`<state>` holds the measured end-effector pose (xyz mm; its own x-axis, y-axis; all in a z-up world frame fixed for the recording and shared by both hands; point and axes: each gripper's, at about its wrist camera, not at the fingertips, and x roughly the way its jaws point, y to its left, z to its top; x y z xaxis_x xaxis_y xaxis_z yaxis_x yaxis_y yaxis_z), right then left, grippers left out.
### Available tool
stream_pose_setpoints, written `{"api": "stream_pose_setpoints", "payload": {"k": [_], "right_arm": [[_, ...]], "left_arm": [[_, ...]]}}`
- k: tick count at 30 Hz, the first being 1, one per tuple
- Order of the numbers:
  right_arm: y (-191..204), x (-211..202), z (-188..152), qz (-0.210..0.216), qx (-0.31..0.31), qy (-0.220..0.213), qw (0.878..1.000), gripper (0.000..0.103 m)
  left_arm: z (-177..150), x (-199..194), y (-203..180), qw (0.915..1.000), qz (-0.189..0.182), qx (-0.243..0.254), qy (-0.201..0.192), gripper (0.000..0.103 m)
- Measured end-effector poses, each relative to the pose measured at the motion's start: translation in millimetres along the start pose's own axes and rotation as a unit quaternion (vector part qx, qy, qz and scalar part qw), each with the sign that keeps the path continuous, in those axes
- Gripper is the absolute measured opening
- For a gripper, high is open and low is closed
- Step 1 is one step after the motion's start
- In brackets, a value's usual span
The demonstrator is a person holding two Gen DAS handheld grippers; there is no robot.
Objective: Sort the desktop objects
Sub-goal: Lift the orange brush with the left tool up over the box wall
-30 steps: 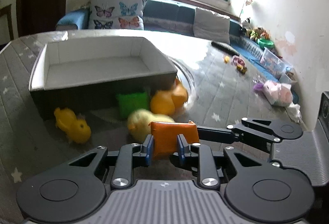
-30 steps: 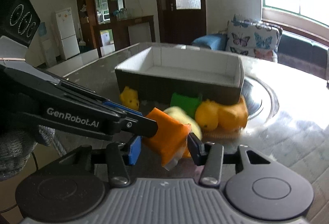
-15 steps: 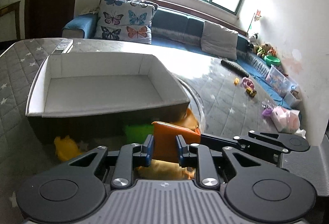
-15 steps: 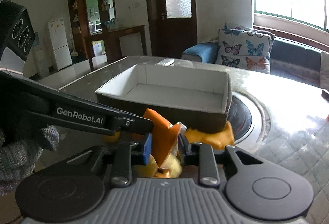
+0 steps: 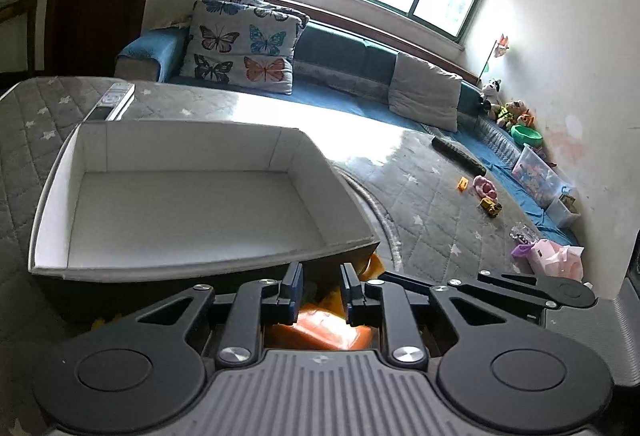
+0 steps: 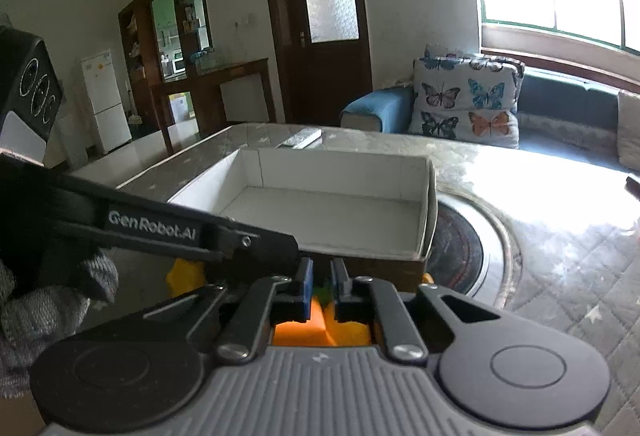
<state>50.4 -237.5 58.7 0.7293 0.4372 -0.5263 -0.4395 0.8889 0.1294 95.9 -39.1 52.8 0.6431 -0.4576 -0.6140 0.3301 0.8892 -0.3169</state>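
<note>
An orange packet (image 5: pixel 326 330) lies low between my two grippers, just in front of the empty white-lined cardboard box (image 5: pixel 184 196). My left gripper (image 5: pixel 320 290) has its jaws apart, with the packet below and behind the fingertips. My right gripper (image 6: pixel 321 286) has its jaws close together on the same orange packet (image 6: pixel 298 328). The box also shows in the right wrist view (image 6: pixel 320 204). A yellow toy (image 6: pixel 186 274) and an orange toy (image 5: pixel 374 264) peek out by the box's near wall; other toys are hidden.
A white remote (image 5: pixel 114 100) lies on the quilted table (image 5: pixel 432 220) beyond the box. A round inset ring (image 6: pixel 476 248) sits right of the box. A black remote (image 5: pixel 458 156) and small toys (image 5: pixel 486 192) lie far right. A sofa with cushions (image 5: pixel 244 52) stands behind.
Both grippers have risen and moved toward the box, so the toys dropped out of view. The left jaws have opened off the orange packet; the right jaws have closed on it.
</note>
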Motion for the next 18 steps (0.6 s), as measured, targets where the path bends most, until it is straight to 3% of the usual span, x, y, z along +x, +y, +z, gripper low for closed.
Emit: {"api": "stream_pose_setpoints", "payload": {"k": [3, 5, 7, 8, 18], "right_arm": [[1.5, -3.3, -6.5, 0.003, 0.006, 0.001, 1.0, 0.034], [3.3, -4.4, -9.3, 0.005, 0.005, 0.003, 1.0, 0.037], [5.2, -4.3, -12.4, 0.008, 0.002, 0.006, 1.0, 0.053], [6.0, -4.1, -14.0, 0.01, 0.0, 0.008, 1.0, 0.056], [15.1, 12.3, -29.9, 0.006, -0.002, 0.03, 1.0, 0.056]], "left_arm": [[-5.2, -1.4, 0.3, 1.0, -0.001, 0.002, 0.004, 0.023], [-8.7, -1.0, 1.0, 1.0, 0.002, 0.001, 0.007, 0.023], [-11.6, -0.9, 4.4, 0.9999, 0.001, -0.006, 0.009, 0.024], [-12.6, -0.6, 6.6, 0.9999, 0.001, -0.009, 0.01, 0.025], [-15.8, 9.1, 26.7, 0.9979, -0.012, -0.06, 0.022, 0.032]]}}
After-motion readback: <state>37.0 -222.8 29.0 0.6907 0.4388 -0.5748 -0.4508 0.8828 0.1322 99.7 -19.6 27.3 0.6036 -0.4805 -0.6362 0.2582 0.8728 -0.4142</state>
